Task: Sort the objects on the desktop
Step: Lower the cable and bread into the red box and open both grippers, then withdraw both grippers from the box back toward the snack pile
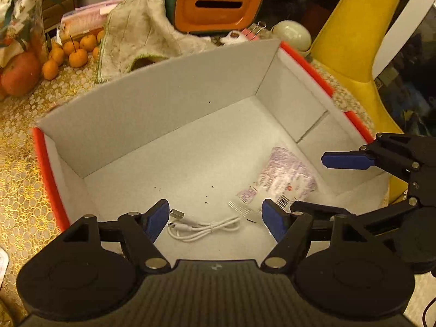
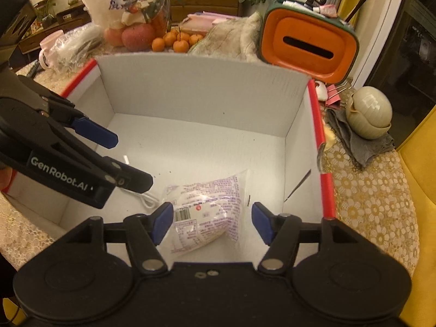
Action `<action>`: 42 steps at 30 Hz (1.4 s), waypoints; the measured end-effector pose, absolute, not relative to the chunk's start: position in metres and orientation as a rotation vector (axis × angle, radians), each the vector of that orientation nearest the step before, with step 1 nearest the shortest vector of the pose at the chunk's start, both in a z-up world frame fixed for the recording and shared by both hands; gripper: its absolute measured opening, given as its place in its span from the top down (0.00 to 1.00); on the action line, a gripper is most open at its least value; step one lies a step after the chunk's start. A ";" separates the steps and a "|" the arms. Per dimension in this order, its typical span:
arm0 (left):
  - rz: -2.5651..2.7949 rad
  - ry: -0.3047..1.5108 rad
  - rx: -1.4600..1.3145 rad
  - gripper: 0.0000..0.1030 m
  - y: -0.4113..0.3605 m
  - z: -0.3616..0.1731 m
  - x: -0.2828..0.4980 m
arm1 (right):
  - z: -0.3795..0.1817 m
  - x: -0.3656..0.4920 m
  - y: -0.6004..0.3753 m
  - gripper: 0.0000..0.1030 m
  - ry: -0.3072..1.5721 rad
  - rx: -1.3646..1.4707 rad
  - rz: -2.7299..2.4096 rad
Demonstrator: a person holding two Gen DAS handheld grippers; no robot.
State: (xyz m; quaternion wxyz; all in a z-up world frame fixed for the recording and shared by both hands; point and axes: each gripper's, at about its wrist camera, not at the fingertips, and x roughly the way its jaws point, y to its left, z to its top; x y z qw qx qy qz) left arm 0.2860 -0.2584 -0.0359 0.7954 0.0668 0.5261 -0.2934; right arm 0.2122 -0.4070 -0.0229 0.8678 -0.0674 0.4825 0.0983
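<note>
A white cardboard box with red edges (image 1: 152,109) (image 2: 201,92) stands open on the table. On its floor lie a coiled white USB cable (image 1: 201,227) and a clear snack packet with purple print (image 1: 286,179) (image 2: 207,212). My left gripper (image 1: 216,218) is open and empty, hovering over the cable inside the box. My right gripper (image 2: 212,222) is open and empty, just above the packet. Each gripper shows in the other's view, the right one (image 1: 381,163) at the box's right side, the left one (image 2: 81,158) at its left side; the cable is mostly hidden behind it there.
An orange and green tissue holder (image 1: 218,2) (image 2: 308,43), a crumpled cloth (image 1: 141,32), small oranges (image 1: 73,51) (image 2: 174,41) and an apple stand behind the box. A round ceramic pot (image 2: 368,114) on a grey cloth sits right of it. A yellow chair (image 1: 354,27) stands at the right.
</note>
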 end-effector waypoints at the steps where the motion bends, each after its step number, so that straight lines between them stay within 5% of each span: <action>1: -0.634 1.123 0.140 0.28 -0.256 -0.032 0.283 | -0.020 0.210 -0.407 0.39 1.006 -0.138 0.204; 35: -0.529 0.781 0.051 0.28 -0.136 0.075 0.139 | 0.066 0.109 -0.323 0.38 0.804 -0.138 0.247; 42: -0.487 0.760 0.031 0.25 -0.102 0.078 0.114 | 0.070 0.093 -0.299 0.30 0.767 -0.105 0.295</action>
